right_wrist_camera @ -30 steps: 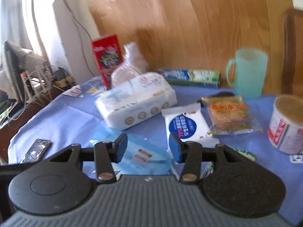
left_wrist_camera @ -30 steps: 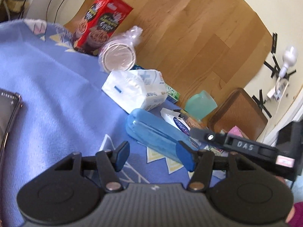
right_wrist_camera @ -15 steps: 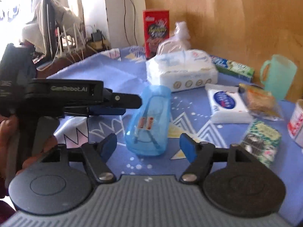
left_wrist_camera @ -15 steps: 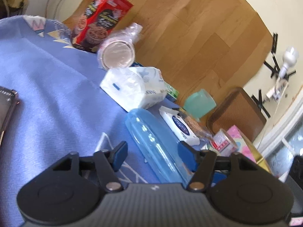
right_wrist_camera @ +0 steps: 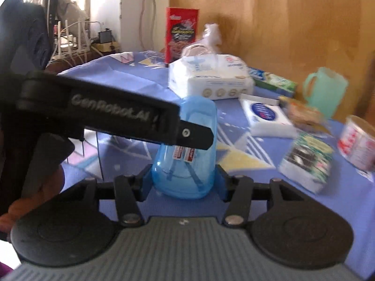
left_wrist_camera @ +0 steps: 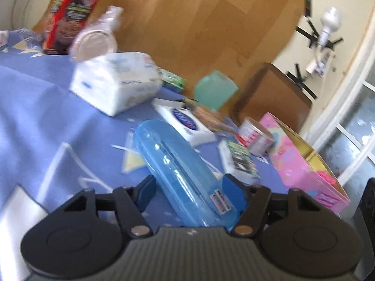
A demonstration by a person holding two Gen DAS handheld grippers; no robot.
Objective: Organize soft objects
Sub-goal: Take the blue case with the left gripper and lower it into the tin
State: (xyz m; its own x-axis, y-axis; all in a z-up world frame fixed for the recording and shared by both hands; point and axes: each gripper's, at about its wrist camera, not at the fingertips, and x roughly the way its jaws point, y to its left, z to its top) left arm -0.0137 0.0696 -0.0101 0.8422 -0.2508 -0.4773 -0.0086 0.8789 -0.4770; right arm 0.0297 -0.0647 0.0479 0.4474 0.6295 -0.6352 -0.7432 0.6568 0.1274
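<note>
A translucent blue plastic case [left_wrist_camera: 180, 171] lies on the blue tablecloth [left_wrist_camera: 35, 107]. It also shows in the right wrist view [right_wrist_camera: 187, 149]. My left gripper [left_wrist_camera: 188, 190] is open, its fingers on either side of the case's near end. My right gripper [right_wrist_camera: 184, 183] is open too, with its blue pads beside the same end of the case; contact is unclear. The left gripper's body [right_wrist_camera: 105, 114] crosses the right wrist view above the case. A large white tissue pack [left_wrist_camera: 117, 82], a small white wipes pack [left_wrist_camera: 185, 121] and a patterned packet [left_wrist_camera: 239, 161] lie beyond.
A red snack box [left_wrist_camera: 72, 11], a bagged cup [left_wrist_camera: 96, 44], a green mug [left_wrist_camera: 215, 91], a snack wrapper [right_wrist_camera: 304, 114], a tin [left_wrist_camera: 255, 138] and a green carton [right_wrist_camera: 271, 82] crowd the far side. An open pink box [left_wrist_camera: 304, 164] sits at the right.
Both grippers have moved in toward the blue case; its near end now lies between each pair of fingers. The left gripper has moved close in front of the right camera.
</note>
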